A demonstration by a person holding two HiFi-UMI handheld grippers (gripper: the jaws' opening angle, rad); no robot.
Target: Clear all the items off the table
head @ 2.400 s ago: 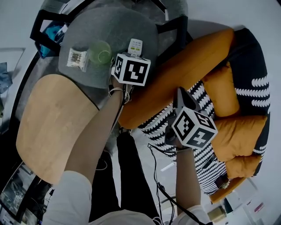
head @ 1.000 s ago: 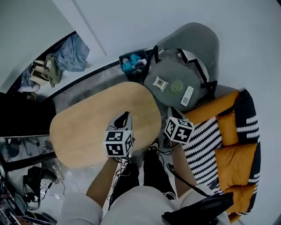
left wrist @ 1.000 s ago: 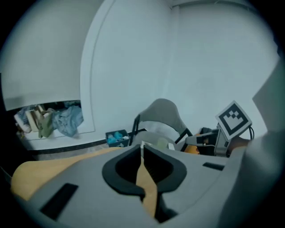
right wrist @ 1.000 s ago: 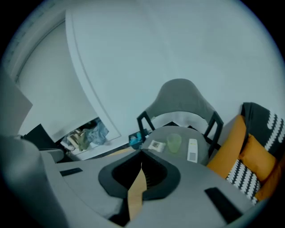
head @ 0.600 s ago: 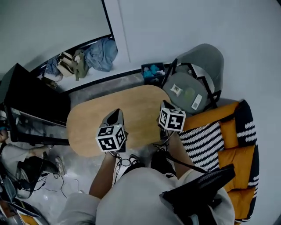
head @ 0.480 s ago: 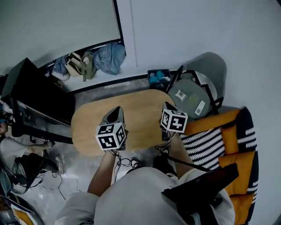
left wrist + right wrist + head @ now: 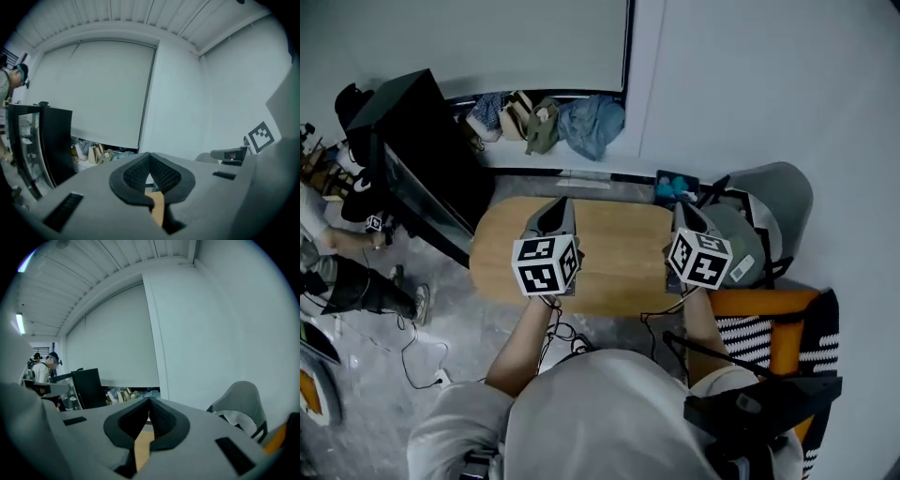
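Note:
The oval wooden table (image 7: 619,253) shows a bare top. My left gripper (image 7: 555,211) hovers over its left half, jaws shut on nothing; in the left gripper view the left gripper (image 7: 150,155) has its pads meeting at the tip. My right gripper (image 7: 682,212) hovers over the table's right end, also shut and empty, as the right gripper (image 7: 149,400) shows in its own view. A grey chair seat (image 7: 748,246) to the right holds a white remote (image 7: 741,271); my right gripper's cube hides part of that seat.
A black cabinet (image 7: 412,150) stands left of the table. Clothes and bags (image 7: 553,117) lie along the wall, with a small crate (image 7: 675,186) beside them. An orange and striped sofa (image 7: 778,328) is at the right. A person (image 7: 337,272) stands at the left near floor cables (image 7: 422,347).
The view swung from the grey chair seat and sofa to the wooden table. Both grippers moved from above the seat to above the table, each empty.

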